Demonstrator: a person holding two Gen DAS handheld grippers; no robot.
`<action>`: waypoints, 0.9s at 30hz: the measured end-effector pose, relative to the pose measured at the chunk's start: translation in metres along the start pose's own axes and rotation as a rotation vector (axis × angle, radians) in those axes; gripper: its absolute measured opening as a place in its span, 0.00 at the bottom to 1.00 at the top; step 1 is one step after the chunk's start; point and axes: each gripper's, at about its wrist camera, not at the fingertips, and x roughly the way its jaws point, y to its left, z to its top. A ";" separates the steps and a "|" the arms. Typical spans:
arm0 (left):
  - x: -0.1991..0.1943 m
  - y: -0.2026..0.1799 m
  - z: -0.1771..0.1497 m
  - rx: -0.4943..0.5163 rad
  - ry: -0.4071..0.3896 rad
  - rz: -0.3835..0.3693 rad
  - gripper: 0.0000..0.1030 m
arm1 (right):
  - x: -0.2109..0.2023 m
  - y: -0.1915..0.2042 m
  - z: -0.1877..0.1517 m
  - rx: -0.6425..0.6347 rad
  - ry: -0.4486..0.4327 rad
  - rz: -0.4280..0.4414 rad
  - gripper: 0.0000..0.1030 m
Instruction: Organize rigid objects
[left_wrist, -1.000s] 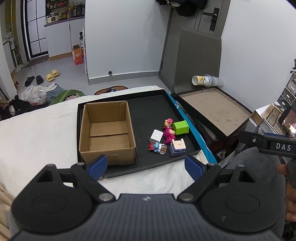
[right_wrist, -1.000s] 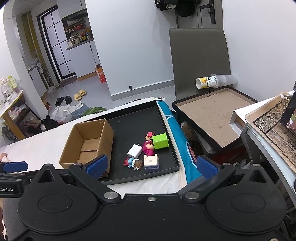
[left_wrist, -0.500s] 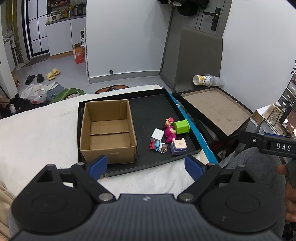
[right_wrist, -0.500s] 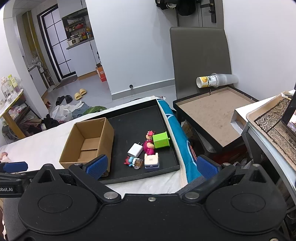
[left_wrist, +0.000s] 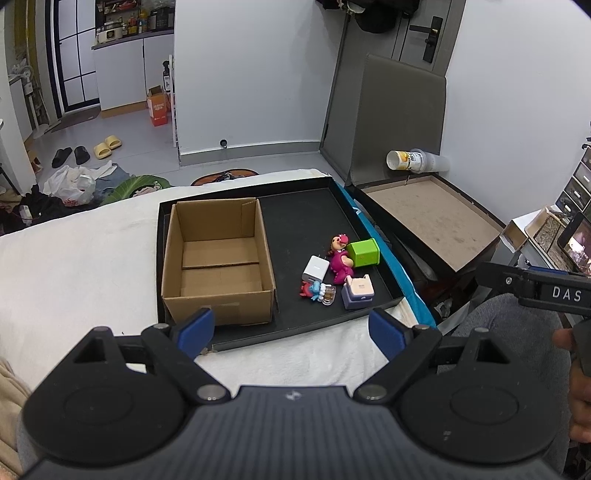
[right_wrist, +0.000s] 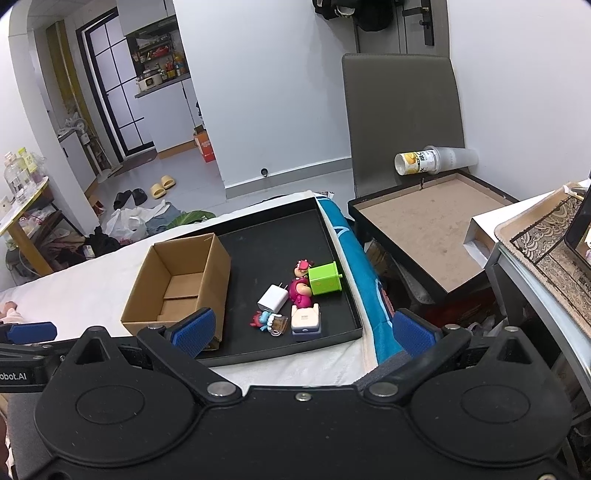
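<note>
A black tray lies on a white-covered surface. In its left half stands an open, empty cardboard box. At the tray's right lie a green cube, a pink doll, a white charger, a small blue-and-red figure and a lilac-and-pink box. My left gripper is open and empty, short of the tray's near edge. My right gripper is open and empty, also near that edge.
A second black tray with a brown bottom stands to the right, with a tipped plastic cup behind it. A blue strip runs along the first tray's right side. A patterned tray sits far right.
Both views have crept slightly forward toward the tray. Nothing on the tray has moved and both grippers stay open.
</note>
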 end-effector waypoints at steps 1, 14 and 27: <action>0.000 0.000 0.000 0.000 0.000 0.000 0.87 | 0.000 0.000 0.000 0.001 0.001 0.000 1.00; -0.001 0.004 -0.001 -0.011 -0.005 0.012 0.87 | 0.001 0.002 -0.002 -0.003 0.005 0.003 1.00; 0.023 0.018 -0.004 -0.066 0.029 0.007 0.87 | 0.028 -0.003 -0.004 0.020 0.052 -0.002 1.00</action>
